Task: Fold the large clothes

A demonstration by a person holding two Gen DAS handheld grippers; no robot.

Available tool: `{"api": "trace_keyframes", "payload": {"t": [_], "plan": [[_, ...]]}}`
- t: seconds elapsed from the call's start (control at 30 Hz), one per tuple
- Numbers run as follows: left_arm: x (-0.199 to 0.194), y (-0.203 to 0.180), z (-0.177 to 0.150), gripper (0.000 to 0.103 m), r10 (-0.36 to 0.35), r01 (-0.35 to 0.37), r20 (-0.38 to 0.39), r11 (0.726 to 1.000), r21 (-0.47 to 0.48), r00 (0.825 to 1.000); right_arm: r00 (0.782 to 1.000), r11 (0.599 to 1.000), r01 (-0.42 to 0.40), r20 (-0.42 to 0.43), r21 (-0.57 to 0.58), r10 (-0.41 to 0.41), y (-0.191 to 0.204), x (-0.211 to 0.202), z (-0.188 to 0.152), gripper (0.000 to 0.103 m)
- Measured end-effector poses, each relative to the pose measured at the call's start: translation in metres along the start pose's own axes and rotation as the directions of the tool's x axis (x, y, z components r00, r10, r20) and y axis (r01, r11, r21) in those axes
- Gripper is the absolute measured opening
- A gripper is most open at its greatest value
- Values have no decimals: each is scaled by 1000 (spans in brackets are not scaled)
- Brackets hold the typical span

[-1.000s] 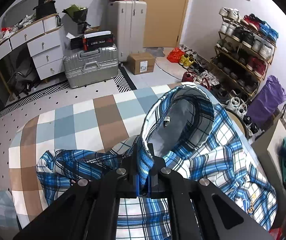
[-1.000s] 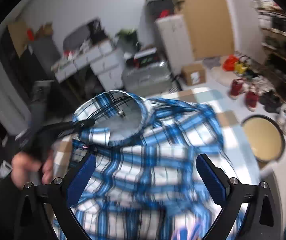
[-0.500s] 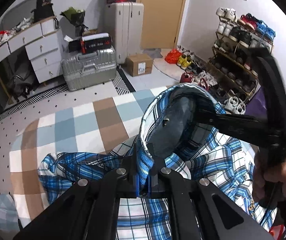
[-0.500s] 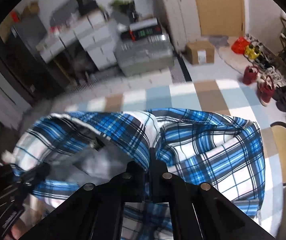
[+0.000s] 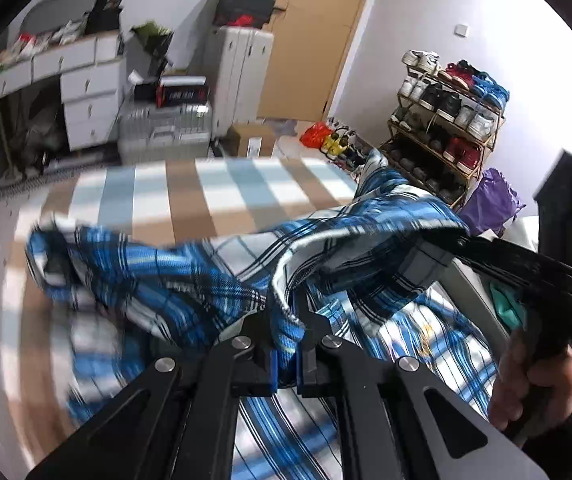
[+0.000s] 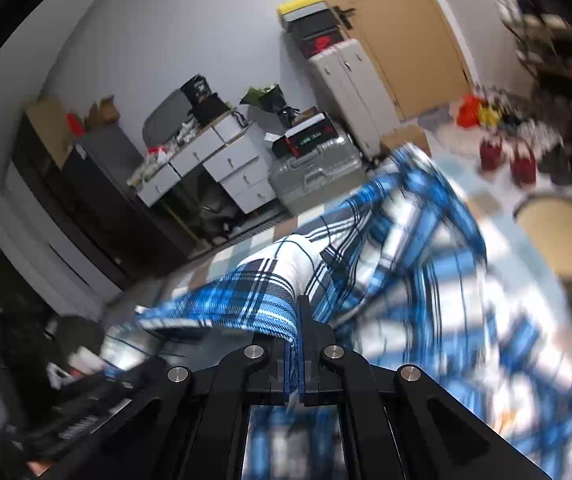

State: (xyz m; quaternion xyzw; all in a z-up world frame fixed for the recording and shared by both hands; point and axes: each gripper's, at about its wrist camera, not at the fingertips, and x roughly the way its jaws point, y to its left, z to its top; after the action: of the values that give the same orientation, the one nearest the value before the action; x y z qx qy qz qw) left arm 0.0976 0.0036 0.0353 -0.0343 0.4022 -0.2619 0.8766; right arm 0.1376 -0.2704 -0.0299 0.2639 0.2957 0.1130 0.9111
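Our left gripper (image 5: 284, 350) is clamped on a bunched edge of the blue plaid shirt (image 5: 157, 276), and our right gripper (image 6: 298, 354) is pinched on another fold of the same shirt (image 6: 398, 248), near what looks like the collar. Between the two the cloth hangs loose and twisted above the checked bed cover (image 5: 189, 196), part draped on it, part lifted. The risk we see is in the grips: each takes a thick wad, not a clean single edge, so pulling the hands apart could leave the shirt twisted instead of spread flat. A sharp tug could also slip the fabric out of one gripper. The trailing part could drag off the bed edge toward the stool (image 6: 554, 232).
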Motion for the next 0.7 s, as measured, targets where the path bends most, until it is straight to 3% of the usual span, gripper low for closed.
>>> {"api": "trace_keyframes", "payload": {"t": [0.2,0.4,0.47,0.6,0.7], "plan": [[16,8,-44,1,5,-10,-45,991,-130,999,994,991,91,-62,99,-85,-23,-4,-66,2],[30,7,-61,2,24,-41,-106,986,-160,994,972,977,163,-191,134,-136,-36,9,-90,7],[34,6,-63,8,40,-57,-118,988,-140,992,960,976,175,-244,131,-140,-41,12,-93,19],[47,6,-68,15,32,-51,-201,995,-90,979,959,977,155,-259,143,-114,-50,-4,-98,50],[50,0,-66,15,54,-60,-207,998,-20,977,966,977,144,-235,155,-105,-51,-26,-95,51]]}}
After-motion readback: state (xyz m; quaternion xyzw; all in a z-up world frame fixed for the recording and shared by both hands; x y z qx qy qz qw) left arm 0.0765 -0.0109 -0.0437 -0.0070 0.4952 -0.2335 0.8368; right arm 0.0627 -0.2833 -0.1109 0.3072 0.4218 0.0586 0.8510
